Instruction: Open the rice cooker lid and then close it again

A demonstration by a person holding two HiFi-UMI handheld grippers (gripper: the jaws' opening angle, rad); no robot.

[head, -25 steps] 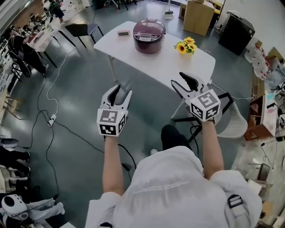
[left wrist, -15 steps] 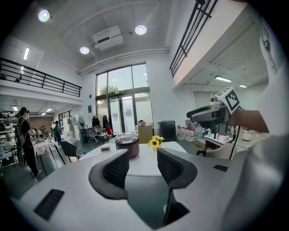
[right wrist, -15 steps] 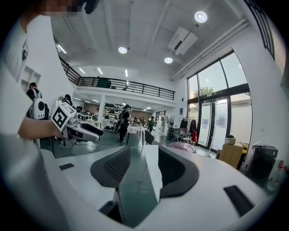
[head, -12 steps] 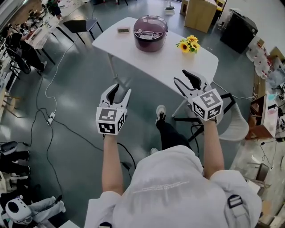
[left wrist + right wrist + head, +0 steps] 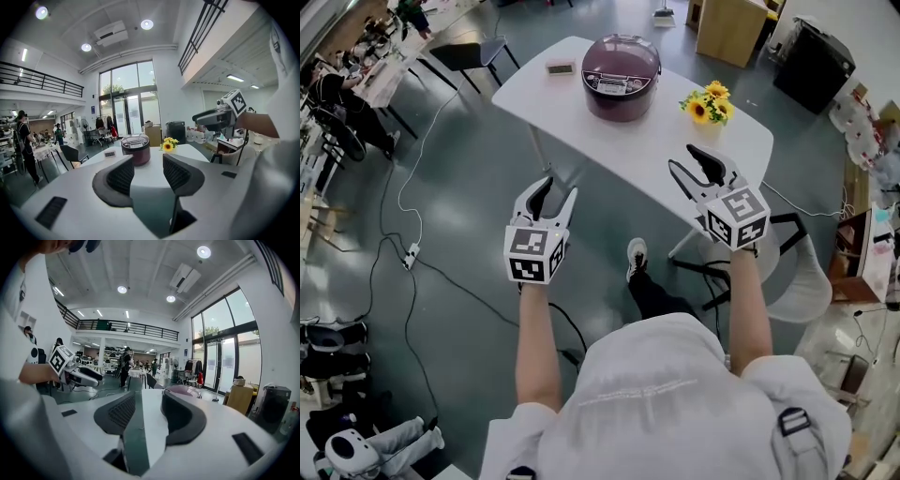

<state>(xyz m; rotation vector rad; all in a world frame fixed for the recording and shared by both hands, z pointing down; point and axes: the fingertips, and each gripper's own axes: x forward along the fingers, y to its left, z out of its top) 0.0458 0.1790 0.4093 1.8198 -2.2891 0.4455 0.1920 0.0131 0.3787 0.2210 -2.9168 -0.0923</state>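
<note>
Nearest, the left gripper [image 5: 555,190] hangs in the air short of the table [image 5: 581,117], over the floor. Its jaws are apart with nothing between them. The right gripper [image 5: 686,161] is just as empty and parted, and in the head view its tips overlap the table's near edge.

The step in hand looks like the approach, since the lid is not yet touched. To do it well, both grippers should probably come in level over the table's near edge. They should slow before the cooker [image 5: 621,64], which stands toward the table's far side with its control panel facing the person. The lid catch is likely at that front. I would press it with one jaw tip while the other gripper steadies the body, so the cooker does not slide across the table. The flowers [image 5: 710,103] at the table's right end sit near the right gripper's path, so I would give them room.

The cooker's lid is down, so its inside is hidden. Whatever holds the flowers cannot be made out. A small display [image 5: 560,68] lies on the table left of the cooker. Beyond the table stands a tan box [image 5: 731,28], and its contents are not visible.
</note>
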